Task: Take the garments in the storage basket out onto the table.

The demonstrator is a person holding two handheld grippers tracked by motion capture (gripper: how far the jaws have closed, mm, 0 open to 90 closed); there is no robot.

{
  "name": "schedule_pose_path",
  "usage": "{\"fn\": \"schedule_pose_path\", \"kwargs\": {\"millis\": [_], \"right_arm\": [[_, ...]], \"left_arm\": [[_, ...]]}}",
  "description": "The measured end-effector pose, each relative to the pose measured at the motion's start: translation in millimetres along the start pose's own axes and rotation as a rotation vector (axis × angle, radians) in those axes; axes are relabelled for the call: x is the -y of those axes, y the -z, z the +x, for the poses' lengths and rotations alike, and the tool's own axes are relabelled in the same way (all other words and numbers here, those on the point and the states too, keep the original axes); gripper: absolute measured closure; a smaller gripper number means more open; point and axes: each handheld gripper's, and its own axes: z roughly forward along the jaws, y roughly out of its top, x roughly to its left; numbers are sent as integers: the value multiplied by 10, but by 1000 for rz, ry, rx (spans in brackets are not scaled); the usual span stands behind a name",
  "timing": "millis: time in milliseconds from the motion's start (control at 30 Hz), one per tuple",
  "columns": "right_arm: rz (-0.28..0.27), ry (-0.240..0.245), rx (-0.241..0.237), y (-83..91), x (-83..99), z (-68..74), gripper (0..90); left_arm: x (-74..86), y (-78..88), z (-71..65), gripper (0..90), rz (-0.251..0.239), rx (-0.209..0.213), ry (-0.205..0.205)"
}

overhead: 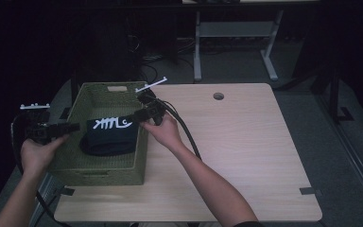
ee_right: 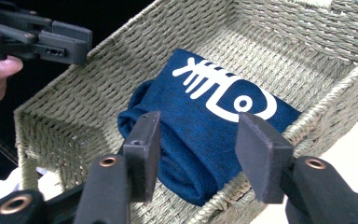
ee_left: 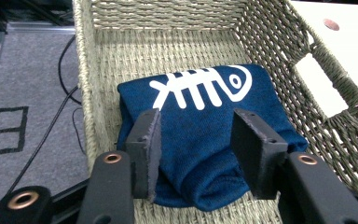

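A folded navy cloth [overhead: 109,135] with a white fishbone print lies in a woven olive basket [overhead: 99,176] at the table's left. My left gripper [overhead: 73,126] hovers over the basket's left rim, pointing inward. Its jaws stand open above the near end of the cloth [ee_left: 200,93], pads apart from the fabric. My right gripper [overhead: 134,117] hangs over the basket's right rim. It is open too, with the cloth [ee_right: 214,93] below and beyond its jaws. The left gripper [ee_right: 63,44] also appears at the top left of the right gripper view, above the far basket wall [ee_right: 56,102].
The basket sits on a light wooden table [overhead: 246,142] with a round hole [overhead: 218,96] near its back edge. Grey carpet and a cable [ee_left: 51,135] lie left of the basket. A white desk frame [overhead: 197,47] stands behind the table.
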Motion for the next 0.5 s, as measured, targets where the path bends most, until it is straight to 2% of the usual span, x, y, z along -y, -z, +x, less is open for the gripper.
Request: {"fn": "schedule_pose_path", "kwargs": {"millis": [167, 333, 400, 500], "right_arm": [[-2, 7, -16, 74, 0, -22, 450], [-8, 14, -25, 151, 8, -51, 429], [-15, 5, -35, 184, 19, -75, 425], [-23, -6, -36, 241, 41, -125, 413]], "left_arm": [[28, 87, -73, 488, -21, -4, 11], [45, 172, -139, 465, -57, 30, 30], [44, 187, -151, 461, -78, 51, 47], [45, 173, -174, 457, -84, 62, 47]]}}
